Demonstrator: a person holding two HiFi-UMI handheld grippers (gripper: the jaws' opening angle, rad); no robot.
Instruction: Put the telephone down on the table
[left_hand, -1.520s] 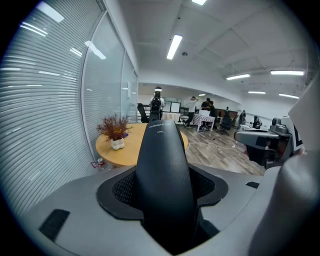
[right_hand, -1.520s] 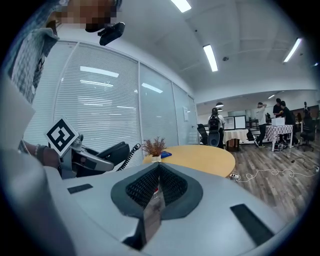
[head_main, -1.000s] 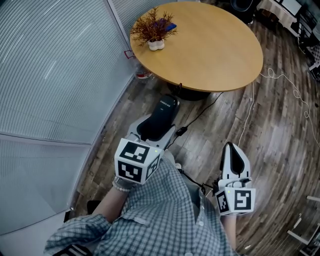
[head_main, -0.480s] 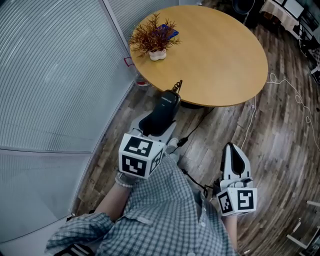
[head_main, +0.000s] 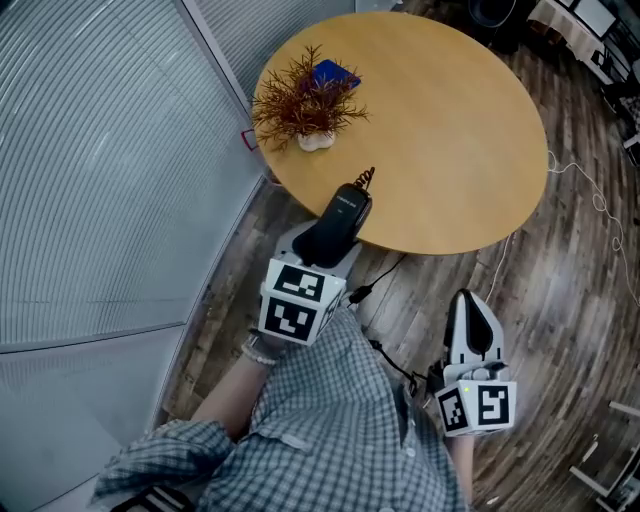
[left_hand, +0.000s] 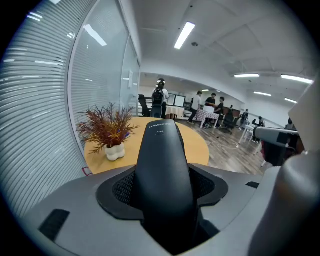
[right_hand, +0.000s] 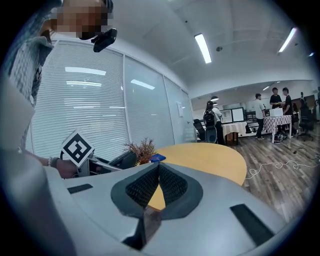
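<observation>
Head view: the left claw (head_main: 327, 243) has carried the telephone (head_main: 341, 220) toward 12 o'clock. Its tip now overhangs the desk's (head_main: 450, 120) 7 o'clock rim, so it is nearly ready to set down.

Left gripper view: the claw clenches the telephone, desk ahead.

Right gripper view: the right claw (right_hand: 158, 169) is closed and empty.

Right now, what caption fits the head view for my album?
Left claw holds a black telephone at the edge of a round wooden table, near a small potted plant.

Your telephone (left_hand: 162, 165) looks like smooth black plastic with a soft sheen. The left gripper (head_main: 322, 238) has rough black pads (left_hand: 122, 187). At 12 o'clock the table (head_main: 450, 120) is smooth pale wood, and at 3 o'clock the floor (head_main: 565, 270) is dark grained planks.
</observation>
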